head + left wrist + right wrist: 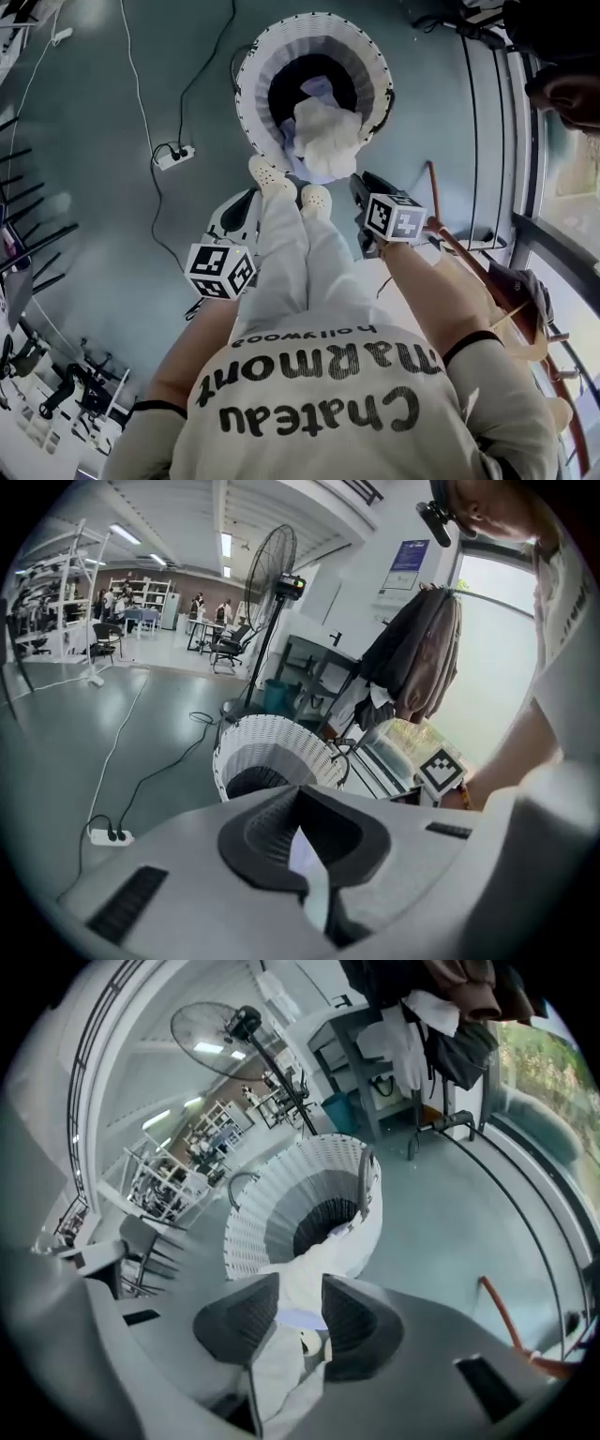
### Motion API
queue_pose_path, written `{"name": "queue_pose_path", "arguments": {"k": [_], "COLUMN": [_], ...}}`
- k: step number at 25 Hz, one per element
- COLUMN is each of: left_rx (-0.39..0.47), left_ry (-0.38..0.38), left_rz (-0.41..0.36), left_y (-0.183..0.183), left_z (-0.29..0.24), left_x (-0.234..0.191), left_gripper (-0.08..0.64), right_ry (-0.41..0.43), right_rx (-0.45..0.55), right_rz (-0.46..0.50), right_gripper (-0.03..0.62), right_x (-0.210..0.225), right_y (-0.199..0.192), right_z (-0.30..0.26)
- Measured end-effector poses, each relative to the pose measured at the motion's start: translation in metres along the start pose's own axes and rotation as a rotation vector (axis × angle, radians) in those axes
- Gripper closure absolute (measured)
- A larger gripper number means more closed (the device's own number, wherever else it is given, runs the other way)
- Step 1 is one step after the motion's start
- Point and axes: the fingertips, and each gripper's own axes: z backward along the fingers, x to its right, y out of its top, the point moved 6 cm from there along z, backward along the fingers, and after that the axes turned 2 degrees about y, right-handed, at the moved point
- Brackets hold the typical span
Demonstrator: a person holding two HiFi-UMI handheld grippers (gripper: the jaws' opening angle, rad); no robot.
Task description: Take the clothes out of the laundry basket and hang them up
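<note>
You are holding the left hand-held gripper [299, 834] closed and the right hand-held gripper [300, 1302] parted, seemingly empty. Crumpled white clothes [324, 142] are draping over the round white slatted laundry basket [251, 86], just beyond your white shoes [272, 173].

A grey floor [84, 141] carries a white power strip [175, 157], upper left in the head view. The left gripper view shows a pedestal fan [272, 562] at upper centre and a bright window [502, 658] at right.

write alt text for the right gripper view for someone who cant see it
The right tool, jaws apart and gripping nothing, points down at a white laundry basket on a grey floor, a white garment spilling over its rim. Behind stand a pedestal fan and dark clothes hanging up.
</note>
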Motion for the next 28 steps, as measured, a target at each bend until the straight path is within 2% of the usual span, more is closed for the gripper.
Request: {"name": "queue_pose_path", "arguments": {"k": [2, 4, 7, 10, 15, 18, 22, 28], "left_rx": [-0.025, -0.027, -0.022, -0.023, 0.007, 0.033, 0.075, 0.172], "left_ry": [0.001, 0.001, -0.021, -0.018, 0.029, 0.026, 0.02, 0.013], "left_rz": [0.015, 0.036, 0.039, 0.026, 0.011, 0.013, 0.011, 0.004], "left_y": [-0.01, -0.015, -0.015, -0.014, -0.003, 0.01, 0.025, 0.061], "left_z": [-0.001, -0.001, 0.0, 0.0, -0.003, 0.001, 0.011, 0.035], "left_x": [-0.005, -0.009, -0.012, -0.015, -0.022, -0.026, -0.025, -0.013], "left_gripper": [0.552, 0.552, 0.552, 0.552, 0.552, 0.552, 0.552, 0.552], "right_ry": [0.001, 0.021, 0.02, 0.015, -0.023, -0.03, 0.023, 0.143], "right_rx": [-0.08, -0.156, -0.23, -0.281, -0.352, -0.386, -0.41, -0.312], "right_rz": [0.066, 0.145, 0.221, 0.21, 0.202, 0.231, 0.269, 0.17], "right_gripper": [0.377, 0.347, 0.339, 0.344, 0.413, 0.522, 0.551, 0.555], "right_x": [0.008, 0.01, 0.012, 0.012, 0.012, 0.004, -0.008, -0.043], "right_y": [-0.008, -0.011, -0.008, -0.004, -0.006, -0.007, -0.001, 0.04], "right_z": [-0.022, -0.042, -0.062, -0.074, -0.087, -0.086, -0.067, -0.016]}}
